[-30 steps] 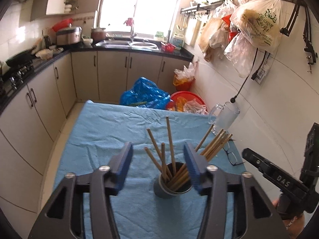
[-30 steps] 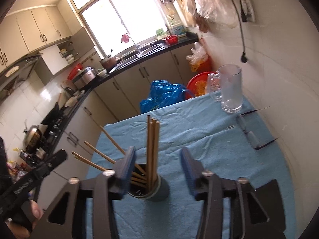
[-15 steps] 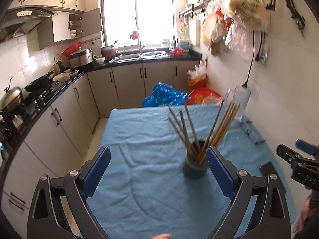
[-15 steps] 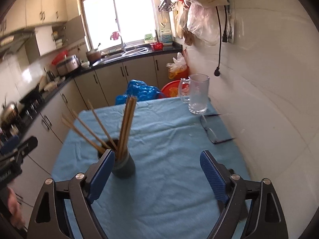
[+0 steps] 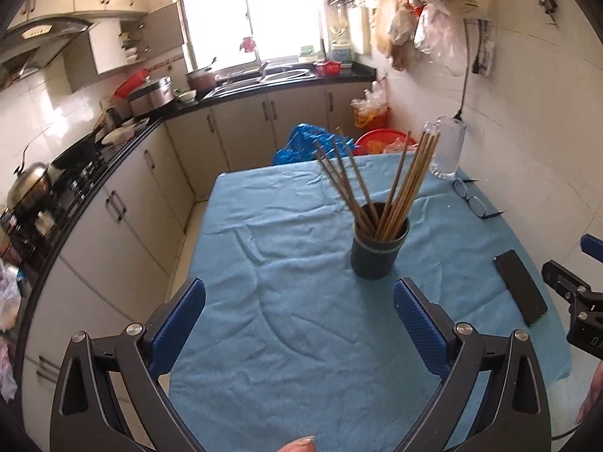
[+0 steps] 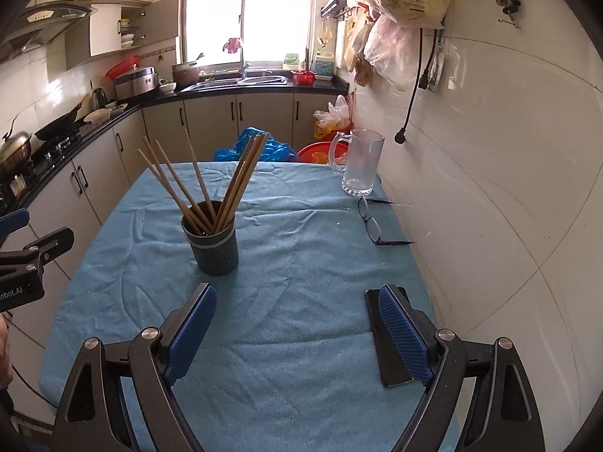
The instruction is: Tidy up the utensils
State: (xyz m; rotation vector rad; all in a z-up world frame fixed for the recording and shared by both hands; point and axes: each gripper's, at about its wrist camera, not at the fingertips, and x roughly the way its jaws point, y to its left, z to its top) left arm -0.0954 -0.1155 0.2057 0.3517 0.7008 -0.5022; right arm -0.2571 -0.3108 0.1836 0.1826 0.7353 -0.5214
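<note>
A dark round holder point(image 5: 378, 245) stands upright on the blue cloth, also in the right wrist view point(image 6: 214, 243). Several wooden chopsticks point(image 5: 399, 184) stand in it, fanned left and right; they also show in the right wrist view point(image 6: 211, 184). My left gripper point(image 5: 299, 307) is open and empty, pulled back to the near side of the table, well short of the holder. My right gripper point(image 6: 297, 314) is open and empty, near the table's front edge, to the right of the holder.
A glass mug point(image 6: 360, 165) stands at the far right corner. Eyeglasses point(image 6: 371, 222) lie near the wall. A black phone point(image 5: 520, 286) lies at the right front, partly behind my right finger point(image 6: 401, 333). The white wall runs along the right; kitchen counters run along the left.
Both grippers opened wide and pulled back from the holder toward the table's near side. The holder and chopsticks stay upright where they were.
</note>
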